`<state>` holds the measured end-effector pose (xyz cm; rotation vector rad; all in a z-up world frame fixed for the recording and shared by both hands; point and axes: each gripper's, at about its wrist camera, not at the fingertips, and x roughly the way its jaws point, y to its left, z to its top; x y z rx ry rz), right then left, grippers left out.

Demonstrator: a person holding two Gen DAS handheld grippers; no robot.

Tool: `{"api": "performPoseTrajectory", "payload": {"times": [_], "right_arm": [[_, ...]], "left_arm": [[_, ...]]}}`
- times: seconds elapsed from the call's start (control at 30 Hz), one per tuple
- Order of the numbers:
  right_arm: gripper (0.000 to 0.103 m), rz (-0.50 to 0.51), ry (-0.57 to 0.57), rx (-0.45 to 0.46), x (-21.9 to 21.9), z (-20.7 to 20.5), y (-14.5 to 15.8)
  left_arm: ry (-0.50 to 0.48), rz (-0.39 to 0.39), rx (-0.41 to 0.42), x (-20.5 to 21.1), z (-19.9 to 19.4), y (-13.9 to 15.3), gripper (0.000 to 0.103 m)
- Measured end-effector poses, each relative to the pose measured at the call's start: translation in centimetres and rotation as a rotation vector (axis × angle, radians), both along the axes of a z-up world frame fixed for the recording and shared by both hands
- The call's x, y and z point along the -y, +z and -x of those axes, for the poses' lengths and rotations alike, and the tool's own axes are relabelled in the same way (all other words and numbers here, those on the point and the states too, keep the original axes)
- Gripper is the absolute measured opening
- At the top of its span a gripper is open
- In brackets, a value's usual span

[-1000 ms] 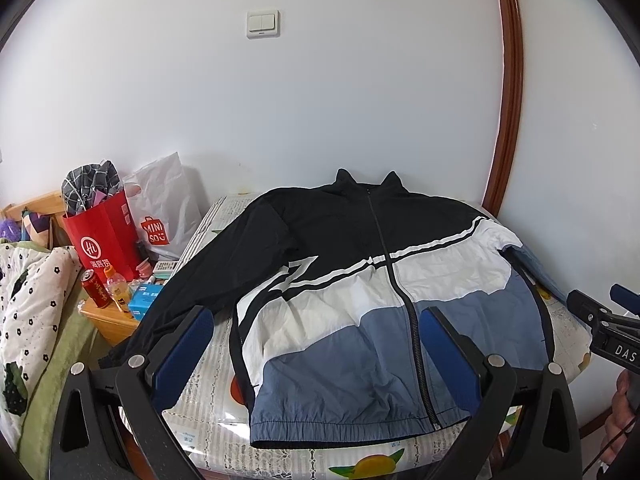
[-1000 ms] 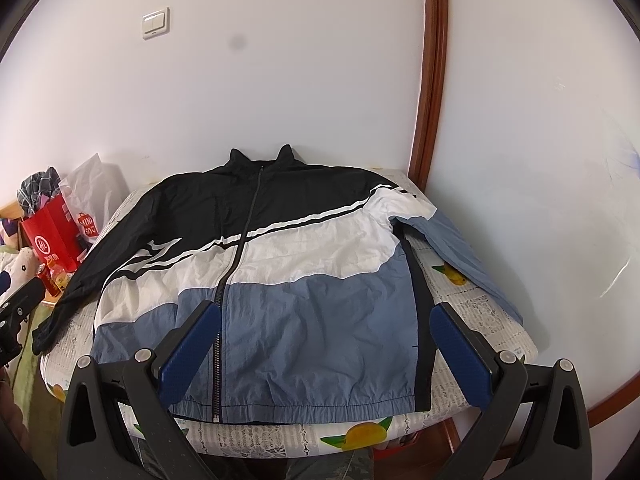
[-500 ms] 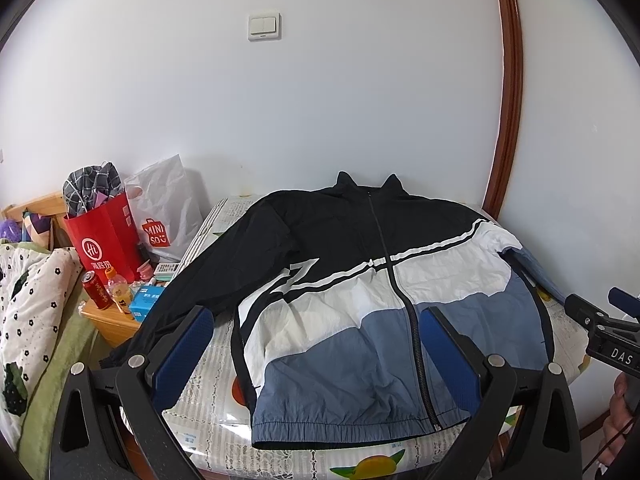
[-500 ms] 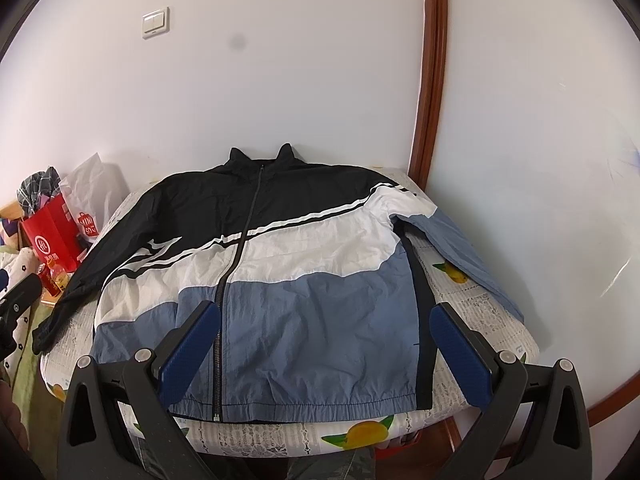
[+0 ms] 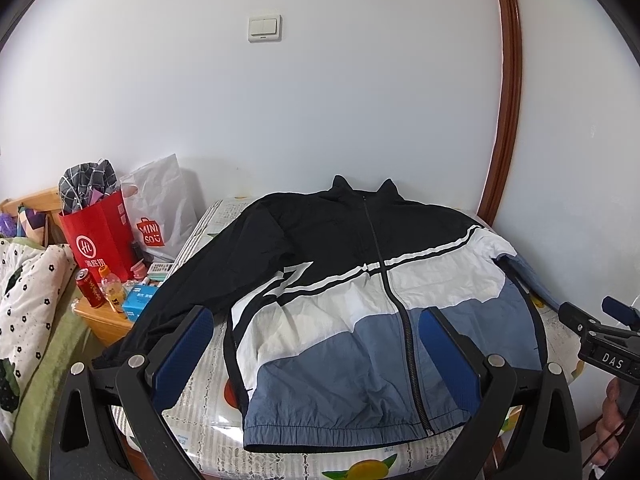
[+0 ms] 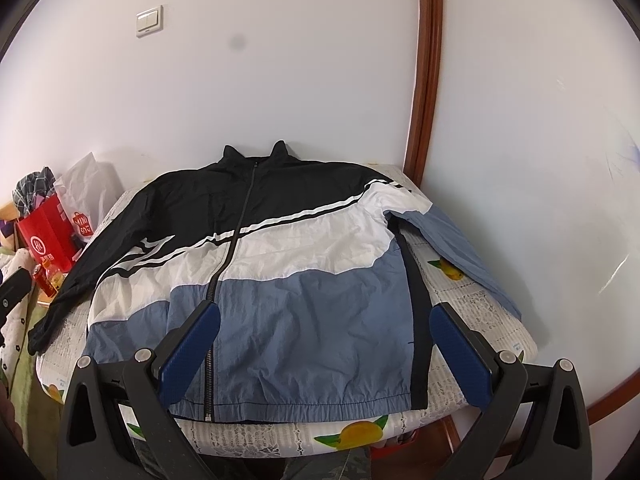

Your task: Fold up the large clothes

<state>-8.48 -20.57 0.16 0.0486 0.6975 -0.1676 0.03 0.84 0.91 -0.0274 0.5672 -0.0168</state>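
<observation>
Left gripper (image 5: 316,344), right gripper (image 6: 324,340): agape, empty.

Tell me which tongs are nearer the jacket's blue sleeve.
Right. The right tongs hover open over the hem, beside the blue sleeve at the wall side. The left tongs, open, hover toward the black sleeve.

Home bedroom, quilted bed (image 5: 28,280), wooden nightstand (image 5: 105,320) with drinks, shopping bags (image 5: 104,236), wall switch (image 5: 264,29)

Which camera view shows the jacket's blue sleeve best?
The right wrist view: the blue sleeve lies in full along the table's right side, beside the jacket. The left wrist view shows only a short strip at the jacket's edge.
</observation>
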Motion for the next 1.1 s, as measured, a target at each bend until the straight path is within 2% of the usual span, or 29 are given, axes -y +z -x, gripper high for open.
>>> {"api": "performPoseTrajectory", "payload": {"times": [0.2,0.37,0.53,0.7,0.87,1.1], "right_arm": [[0.103,0.028,-0.005,0.000,0.0,-0.7,0.0],[0.103,0.004,0.004,-0.009,0.1,-2.0,-0.2],[0.103,0.016,0.023,-0.030,-0.4,-3.8,-1.0],[0.103,-0.008,0.051,-0.073,-1.0,-6.1,-2.7],[0.100,-0.031,0.074,-0.078,-2.3,-8.7,-4.9],[0.097,-0.044,0.103,-0.138,-4.7,-12.1,-8.3]], "left_arm": [[-0.005,0.029,-0.003,-0.6,-0.8,-0.1,0.103],[-0.014,0.010,0.006,-0.8,-1.8,-0.3,0.103],[-0.012,0.051,-0.041,-2.2,-3.5,-1.5,0.103],[0.068,0.019,-0.100,-4.4,-5.5,-3.4,0.103],[0.131,0.023,-0.167,-8.2,-7.5,-6.2,0.102],[0.233,0.047,-0.243,-14.4,-9.8,-10.4,0.099]]}}
